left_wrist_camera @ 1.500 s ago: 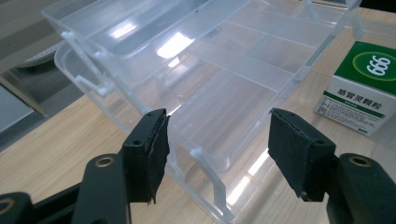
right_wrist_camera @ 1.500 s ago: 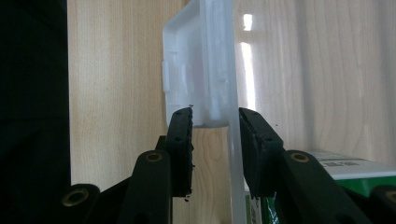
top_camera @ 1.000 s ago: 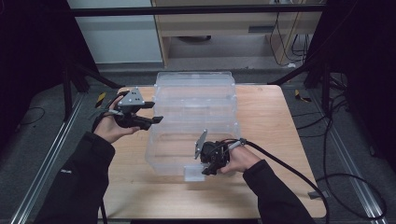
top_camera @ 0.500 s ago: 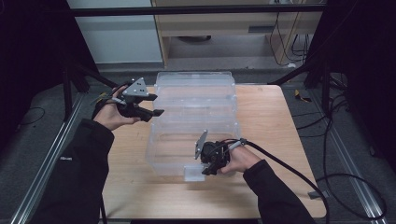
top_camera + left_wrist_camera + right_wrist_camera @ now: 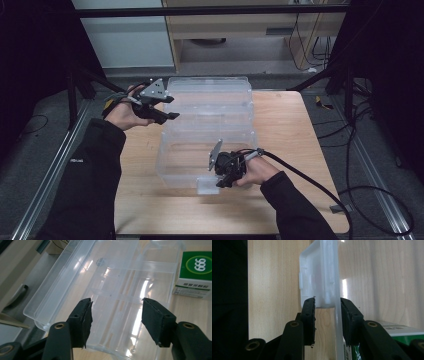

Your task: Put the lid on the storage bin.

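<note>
The left hand-held gripper (image 5: 170,107) hovered with jaws apart at ten o'clock beside the clear plastic box (image 5: 210,125) at the table (image 5: 300,130) centre, likely waiting. At six o'clock, the right hand-held gripper (image 5: 220,181) clamped its white latch (image 5: 318,277), steadying it. The green carton (image 5: 195,272) was cropped.

**Camera placement, three views**

High view: fixed above the person's edge of the table (image 5: 300,130), looking forward and down, whole top in frame. Left gripper view: rides the left gripper (image 5: 116,315), close over the clear bin (image 5: 117,280), looking along it. Right gripper view: very close on the bin's latch (image 5: 317,277). All three share the bin.
</note>
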{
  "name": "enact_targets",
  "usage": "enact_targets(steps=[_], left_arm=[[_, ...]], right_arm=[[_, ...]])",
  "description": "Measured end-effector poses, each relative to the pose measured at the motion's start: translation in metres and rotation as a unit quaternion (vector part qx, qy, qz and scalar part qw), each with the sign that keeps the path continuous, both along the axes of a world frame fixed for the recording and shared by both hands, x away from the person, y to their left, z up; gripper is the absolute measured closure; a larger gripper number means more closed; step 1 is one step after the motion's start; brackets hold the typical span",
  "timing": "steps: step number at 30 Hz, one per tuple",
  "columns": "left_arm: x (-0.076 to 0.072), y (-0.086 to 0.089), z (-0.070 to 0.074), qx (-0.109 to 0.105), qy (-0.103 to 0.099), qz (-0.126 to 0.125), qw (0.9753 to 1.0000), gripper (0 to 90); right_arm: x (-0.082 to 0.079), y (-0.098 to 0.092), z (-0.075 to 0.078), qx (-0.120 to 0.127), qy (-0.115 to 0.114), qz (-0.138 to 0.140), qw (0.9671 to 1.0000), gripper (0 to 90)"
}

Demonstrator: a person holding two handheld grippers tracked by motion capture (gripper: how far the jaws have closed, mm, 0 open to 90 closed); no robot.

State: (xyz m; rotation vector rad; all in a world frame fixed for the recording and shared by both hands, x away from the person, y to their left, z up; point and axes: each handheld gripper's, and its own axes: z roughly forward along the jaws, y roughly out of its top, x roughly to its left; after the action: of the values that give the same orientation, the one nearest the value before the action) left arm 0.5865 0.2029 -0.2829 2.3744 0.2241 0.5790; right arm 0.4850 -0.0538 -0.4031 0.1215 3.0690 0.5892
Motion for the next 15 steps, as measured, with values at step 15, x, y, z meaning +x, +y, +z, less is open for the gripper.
enact_targets(steps=[15], left_arm=[[0.018, -0.019, -0.002, 0.045, 0.017, -0.023, 0.9986, 42.6]], right_arm=[[0.000, 0.000, 0.000, -0.001, 0.000, -0.002, 1.0000, 67.0]])
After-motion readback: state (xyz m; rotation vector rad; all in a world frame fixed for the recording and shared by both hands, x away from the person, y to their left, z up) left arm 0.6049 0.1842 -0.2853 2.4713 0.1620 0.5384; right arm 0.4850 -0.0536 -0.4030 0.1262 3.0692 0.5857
